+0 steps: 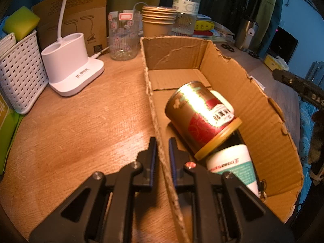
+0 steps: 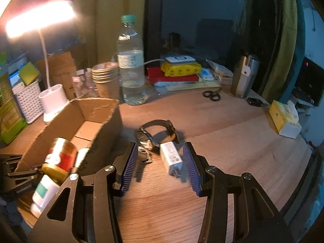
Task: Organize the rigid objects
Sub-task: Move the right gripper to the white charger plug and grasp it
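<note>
An open cardboard box (image 1: 253,109) lies on the wooden desk. In it lie a gold and red can (image 1: 199,117) on its side and a white and teal bottle (image 1: 232,164). My left gripper (image 1: 162,141) is shut on the box's left wall (image 1: 160,141), one finger inside, one outside. In the right wrist view the box (image 2: 66,121), can (image 2: 60,156) and bottle (image 2: 43,192) sit at the left. My right gripper (image 2: 160,147) is open around a white charger plug (image 2: 172,158) lying on the desk. A wristwatch (image 2: 156,133) lies just beyond it.
At the back stand a white lamp base (image 1: 70,68), a white basket (image 1: 20,75), a glass jar (image 1: 123,34), stacked paper cups (image 1: 158,20) and a water bottle (image 2: 131,60). Scissors (image 2: 211,95), a steel tumbler (image 2: 244,75) and a yellow tissue box (image 2: 283,119) lie right.
</note>
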Tool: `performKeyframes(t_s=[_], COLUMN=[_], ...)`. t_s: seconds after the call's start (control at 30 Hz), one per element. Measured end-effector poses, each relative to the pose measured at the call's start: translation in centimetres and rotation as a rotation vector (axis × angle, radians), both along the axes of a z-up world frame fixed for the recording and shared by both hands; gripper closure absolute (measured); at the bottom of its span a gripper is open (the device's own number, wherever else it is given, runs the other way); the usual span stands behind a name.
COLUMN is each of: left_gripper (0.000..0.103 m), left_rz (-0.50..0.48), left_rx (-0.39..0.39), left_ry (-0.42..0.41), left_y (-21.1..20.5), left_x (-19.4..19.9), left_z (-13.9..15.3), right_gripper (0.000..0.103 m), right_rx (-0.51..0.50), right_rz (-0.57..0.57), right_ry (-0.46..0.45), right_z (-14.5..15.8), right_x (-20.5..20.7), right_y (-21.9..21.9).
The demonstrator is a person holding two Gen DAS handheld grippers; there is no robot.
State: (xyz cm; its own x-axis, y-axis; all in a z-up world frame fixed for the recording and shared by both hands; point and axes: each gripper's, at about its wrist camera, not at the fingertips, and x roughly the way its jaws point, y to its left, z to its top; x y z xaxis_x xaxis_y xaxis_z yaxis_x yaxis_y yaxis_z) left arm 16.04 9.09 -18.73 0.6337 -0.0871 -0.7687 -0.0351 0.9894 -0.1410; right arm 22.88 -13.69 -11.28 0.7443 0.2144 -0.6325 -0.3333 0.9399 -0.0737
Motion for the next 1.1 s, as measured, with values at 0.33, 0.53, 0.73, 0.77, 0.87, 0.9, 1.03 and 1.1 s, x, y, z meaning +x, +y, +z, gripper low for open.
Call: performKeyframes(t_s=[0.33, 0.53, 0.73, 0.77, 0.87, 0.9, 1.03, 1.1], left_gripper=[0.090, 0.090, 0.090, 0.090, 0.090, 0.090, 0.090, 0.090], left_rz=[0.000, 0.000, 0.000, 0.000, 0.000, 0.000, 0.000, 0.000], left_rx=[0.000, 0.000, 0.000, 0.000, 0.000, 0.000, 0.000, 0.000], left_ry=[0.000, 0.000, 0.000, 0.000, 0.000, 0.000, 0.000, 0.000], left_y=[0.0, 0.0, 0.0, 0.0, 0.0, 0.0, 0.0, 0.0], left_x=[0.0, 0.0, 0.0, 0.0, 0.0, 0.0, 0.0, 0.0], left_z=[0.1, 0.0, 0.1, 0.1, 0.1, 0.0, 0.1, 0.1], right_gripper=[0.054, 0.054, 0.054, 0.054, 0.060, 0.062, 0.067, 0.075], right_rx=[-0.013, -0.020, -0.033, -0.037, -0.042, -0.046, -0.060, -0.070], right_rz=[-0.023, -0.025, -0.039, -0.044, -0.051, -0.053, -0.038, -0.033], right_ry=[0.077, 0.098, 0.116, 0.127, 0.138, 0.139, 0.147, 0.145], right_z=[-3.4, -4.5, -4.9, -5.1, -5.2, -5.3, -5.4, -5.5], right_x=[2.8, 3.6, 4.2, 4.4, 4.8, 4.9, 4.9, 4.9], right_y=[-0.3, -0.1, -0.2, -0.3, -0.3, -0.3, 0.1, 0.2])
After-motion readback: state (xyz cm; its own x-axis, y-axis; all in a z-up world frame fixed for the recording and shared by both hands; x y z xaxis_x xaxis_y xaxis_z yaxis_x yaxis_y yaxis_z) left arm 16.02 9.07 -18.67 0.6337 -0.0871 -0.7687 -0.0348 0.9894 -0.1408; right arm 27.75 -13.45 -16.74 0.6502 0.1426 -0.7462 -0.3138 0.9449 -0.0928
